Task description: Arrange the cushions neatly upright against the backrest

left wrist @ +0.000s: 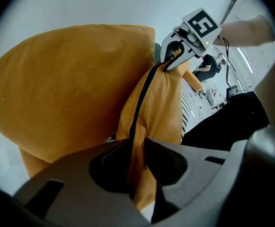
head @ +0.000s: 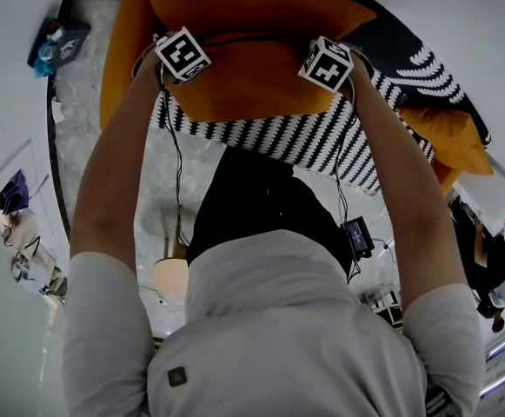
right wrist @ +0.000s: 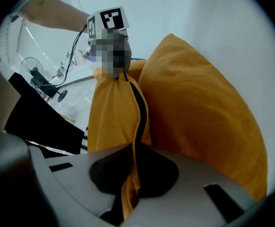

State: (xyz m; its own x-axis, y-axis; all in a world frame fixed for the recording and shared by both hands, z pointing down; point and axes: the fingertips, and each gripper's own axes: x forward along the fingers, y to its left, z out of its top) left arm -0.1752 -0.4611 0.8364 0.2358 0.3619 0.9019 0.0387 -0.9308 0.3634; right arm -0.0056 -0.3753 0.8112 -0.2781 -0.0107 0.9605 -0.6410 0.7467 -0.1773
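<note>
Since both tools pinch the zippered edge of the soft mustard-orange fabric cushion [head: 252, 85], we judge the step in hand to be bringing it to the backrest and standing it upright. The left gripper [left wrist: 136, 162] is pressed onto the seam beside the black zipper [left wrist: 139, 103]. The right gripper [right wrist: 133, 174] clamps the same seam further along.

The cushion is in front of us, over a black-and-white zigzag-patterned cloth [head: 322, 142], and another orange cushion [head: 450, 133] lies off to the right. We should keep both hands level so the edge stays taut (a thin seam slips easily), then set the opposite edge down first.

The cover looks matte and velvety, and the filling looks plump and yielding, so it will likely sag wherever it is unsupported.
</note>
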